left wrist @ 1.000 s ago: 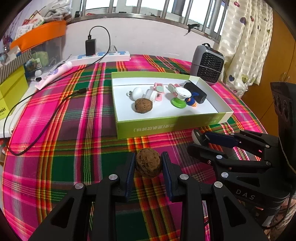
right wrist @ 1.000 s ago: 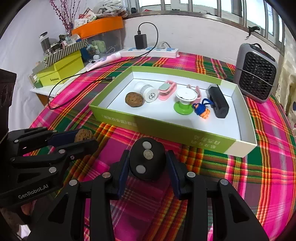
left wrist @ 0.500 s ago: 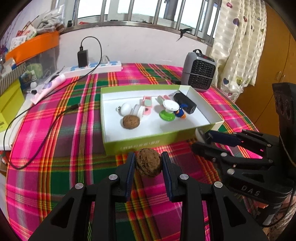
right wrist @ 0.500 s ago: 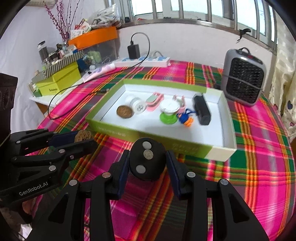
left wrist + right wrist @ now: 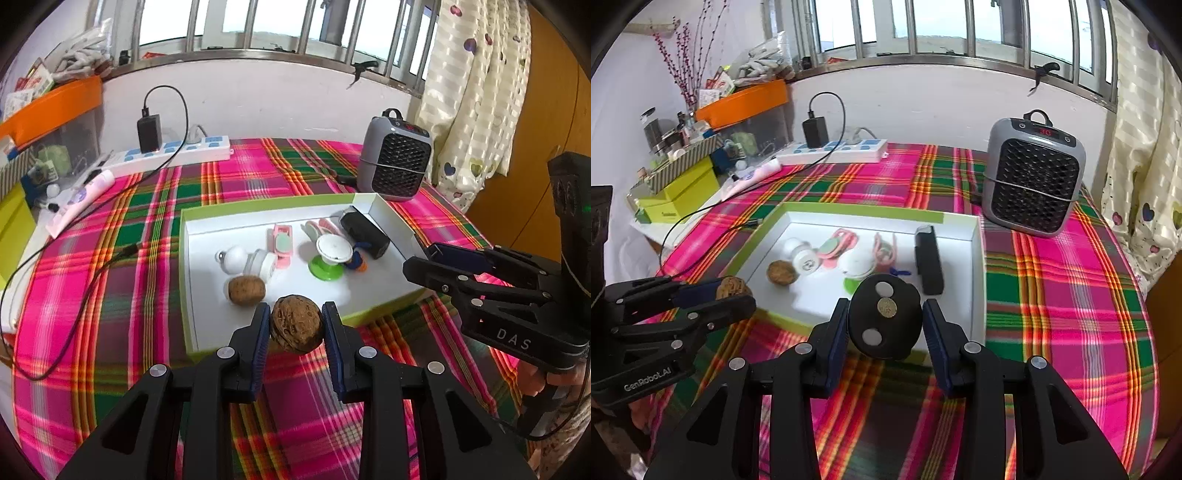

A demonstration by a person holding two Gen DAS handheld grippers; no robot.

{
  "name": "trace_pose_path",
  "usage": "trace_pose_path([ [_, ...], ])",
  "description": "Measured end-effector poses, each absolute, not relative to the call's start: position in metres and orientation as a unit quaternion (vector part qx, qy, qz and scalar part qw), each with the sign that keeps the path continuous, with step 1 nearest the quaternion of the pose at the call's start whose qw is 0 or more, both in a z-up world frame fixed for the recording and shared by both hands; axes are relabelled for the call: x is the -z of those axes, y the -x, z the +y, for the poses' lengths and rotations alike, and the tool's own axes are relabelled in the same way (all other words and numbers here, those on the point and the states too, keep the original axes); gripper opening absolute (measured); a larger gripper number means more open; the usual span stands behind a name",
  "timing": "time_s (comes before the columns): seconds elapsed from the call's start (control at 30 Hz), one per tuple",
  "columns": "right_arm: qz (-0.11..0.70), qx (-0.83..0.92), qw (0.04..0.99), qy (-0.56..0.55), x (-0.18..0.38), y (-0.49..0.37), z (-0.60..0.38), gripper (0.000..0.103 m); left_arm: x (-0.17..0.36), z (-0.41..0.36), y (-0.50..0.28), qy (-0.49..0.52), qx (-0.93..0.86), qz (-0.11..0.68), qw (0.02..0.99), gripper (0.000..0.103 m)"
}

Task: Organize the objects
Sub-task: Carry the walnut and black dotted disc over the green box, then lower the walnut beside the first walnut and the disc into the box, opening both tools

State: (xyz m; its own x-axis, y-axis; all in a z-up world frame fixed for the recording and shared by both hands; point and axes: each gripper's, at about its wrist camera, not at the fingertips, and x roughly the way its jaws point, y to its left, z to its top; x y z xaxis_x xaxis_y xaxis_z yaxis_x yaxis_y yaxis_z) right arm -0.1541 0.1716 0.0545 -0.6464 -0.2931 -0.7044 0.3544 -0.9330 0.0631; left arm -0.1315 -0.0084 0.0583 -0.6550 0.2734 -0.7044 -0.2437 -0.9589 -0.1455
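left wrist view: a brown walnut [image 5: 295, 324] sits clamped between the blue pads of the left gripper [image 5: 295, 328], held in the air over the near wall of the green-edged white box [image 5: 388, 218]. right wrist view: the right gripper [image 5: 885, 325] is clamped on a black round disc [image 5: 884, 321] with two white dots and a coin-like centre, also over the box's near wall. inside the box lie a second walnut [image 5: 246, 290], a white ball-shaped piece [image 5: 234, 258], a pink clip [image 5: 283, 243], a white-topped green stand [image 5: 327, 258] and a black block [image 5: 364, 234]. the box rests on a pink and green plaid cloth [image 5: 129, 295]. beyond it stand a grey heater [image 5: 395, 170] and a white power strip [image 5: 177, 155] with a black charger [image 5: 149, 132] plugged in.
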Motion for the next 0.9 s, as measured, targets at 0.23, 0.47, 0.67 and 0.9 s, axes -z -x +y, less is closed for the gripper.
trace_pose_path([
  [0.23, 0.047, 0.900, 0.163, -0.401, -0.042, 0.175, 0.178, 0.041, -0.052, -0.002, 0.154, 0.400, -0.905, -0.025, 0.144, 0.026],
  [0.47, 0.055, 0.895, 0.152, -0.416, -0.034, 0.190, 0.182, 0.041, -0.042, 0.003, 0.171, 0.411, -0.900, -0.024, 0.147, 0.026],
  [0.67, 0.060, 0.890, 0.154, -0.425, -0.030, 0.197, 0.181, 0.041, -0.034, 0.008, 0.182, 0.422, -0.895, -0.014, 0.148, 0.026],
  [0.9, 0.073, 0.886, 0.156, -0.431, -0.024, 0.202, 0.178, 0.040, -0.027, 0.013, 0.189, 0.430, -0.890, -0.008, 0.150, 0.026],
])
